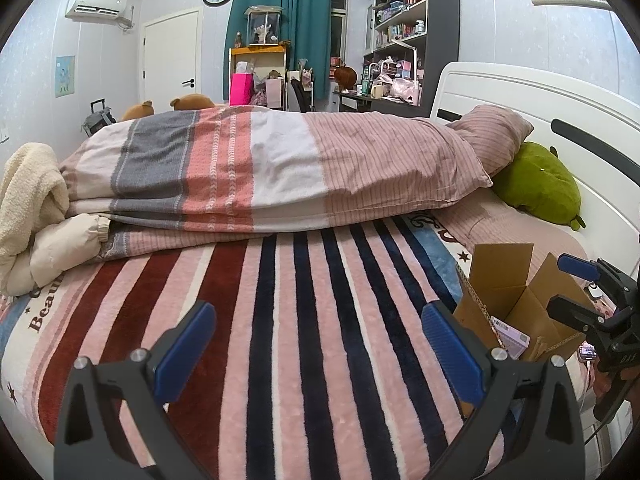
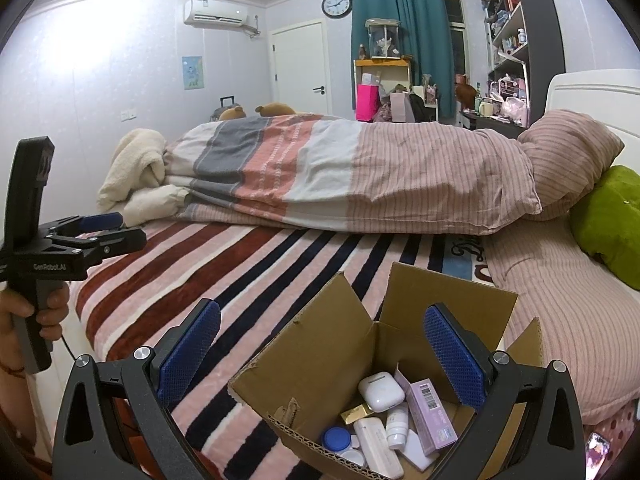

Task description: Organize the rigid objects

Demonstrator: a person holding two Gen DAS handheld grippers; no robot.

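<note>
Left wrist view: set low and close over the striped blanket, facing across the bed toward the folded quilt, curtain and door; cardboard box at right edge, near; right gripper seen side-on at far right. Right wrist view: set further right, tilted down into the cardboard box just below, facing the same far wall; left gripper and hand at left edge. Shared by both: blanket, quilt, green cushion, clock, curtain, door, shelves, box.
</note>
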